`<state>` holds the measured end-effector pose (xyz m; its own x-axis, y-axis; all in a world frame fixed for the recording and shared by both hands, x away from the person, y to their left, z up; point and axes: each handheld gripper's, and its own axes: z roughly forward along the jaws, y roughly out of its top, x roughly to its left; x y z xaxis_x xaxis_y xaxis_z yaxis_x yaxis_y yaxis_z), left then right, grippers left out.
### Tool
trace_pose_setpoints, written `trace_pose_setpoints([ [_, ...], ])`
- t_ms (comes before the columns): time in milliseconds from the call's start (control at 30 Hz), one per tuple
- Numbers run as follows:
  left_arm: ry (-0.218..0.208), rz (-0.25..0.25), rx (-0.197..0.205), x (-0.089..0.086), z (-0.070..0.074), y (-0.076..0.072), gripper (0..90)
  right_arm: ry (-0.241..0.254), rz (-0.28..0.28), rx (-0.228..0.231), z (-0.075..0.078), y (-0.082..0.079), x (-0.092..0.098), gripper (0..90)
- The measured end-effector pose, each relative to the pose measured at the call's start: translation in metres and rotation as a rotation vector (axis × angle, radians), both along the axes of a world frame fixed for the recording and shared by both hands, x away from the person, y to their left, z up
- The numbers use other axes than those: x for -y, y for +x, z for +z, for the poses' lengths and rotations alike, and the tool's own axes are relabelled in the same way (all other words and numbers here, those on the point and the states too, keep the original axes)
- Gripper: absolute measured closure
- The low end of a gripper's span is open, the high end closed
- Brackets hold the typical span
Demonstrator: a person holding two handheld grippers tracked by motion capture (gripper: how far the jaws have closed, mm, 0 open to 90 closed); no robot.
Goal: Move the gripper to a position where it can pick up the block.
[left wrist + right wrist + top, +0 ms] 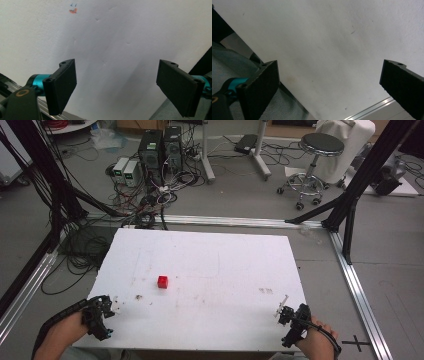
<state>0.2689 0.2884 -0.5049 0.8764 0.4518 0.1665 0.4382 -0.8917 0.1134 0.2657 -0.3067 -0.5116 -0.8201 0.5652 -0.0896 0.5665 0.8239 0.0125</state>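
A: Looking down from the high view, we have a white table (215, 255) with one small red cube (162, 281) sitting left of centre, on its own, nothing touching it.

B: And both tools are parked at the near edge. The left gripper (111, 306) sits at the near left corner, the right gripper (281, 309) at the near right, each well apart from the cube.

A: What are the jaws doing?

B: In the left gripper view, the left gripper (116, 85) has its two black pads spread wide, bare white tabletop between them, nothing held. Same story in the right gripper view: the right gripper (329, 87) stands wide too, with just the board's edge and a strip of metal rail (372, 108) below.

A: So how far along would you call it?

B: Right at the start line, I'd say. The cube is untouched, flat on the table, and neither tool points at it closely. No grasp, no lift, no placement that I can read from here.

A: Which hand gets the job?

B: My guess is the left one, since the cube lies nearer that side. It needs to reach forward and inward, straddle the cube, then close. Everything remains to do.

A: Any marks worth noting?

B: A small orange-and-blue mark (73, 9) far up the table in the left gripper view. Beyond the table, a stool (314, 157) and computer towers (161, 147) on the floor.
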Motion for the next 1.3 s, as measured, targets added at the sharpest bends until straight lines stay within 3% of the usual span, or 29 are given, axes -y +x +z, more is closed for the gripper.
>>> trace_pose_setpoints([
  [933,-0.002,-0.009,-0.007,0.0003,0.0011,-0.0019,17.0,-0.004,0.01,0.0,0.0006,0.0012,-0.0039,2.0],
  [1167,-0.027,-0.042,0.011,0.0029,0.0054,0.0004,17.2,0.008,0.013,0.008,0.0006,-0.0004,-0.0033,2.0],
  [1300,-0.005,-0.079,0.007,0.004,0.0042,0.0024,17.5,0.013,0.0,0.011,0.0011,-0.0015,-0.0002,2.0],
])
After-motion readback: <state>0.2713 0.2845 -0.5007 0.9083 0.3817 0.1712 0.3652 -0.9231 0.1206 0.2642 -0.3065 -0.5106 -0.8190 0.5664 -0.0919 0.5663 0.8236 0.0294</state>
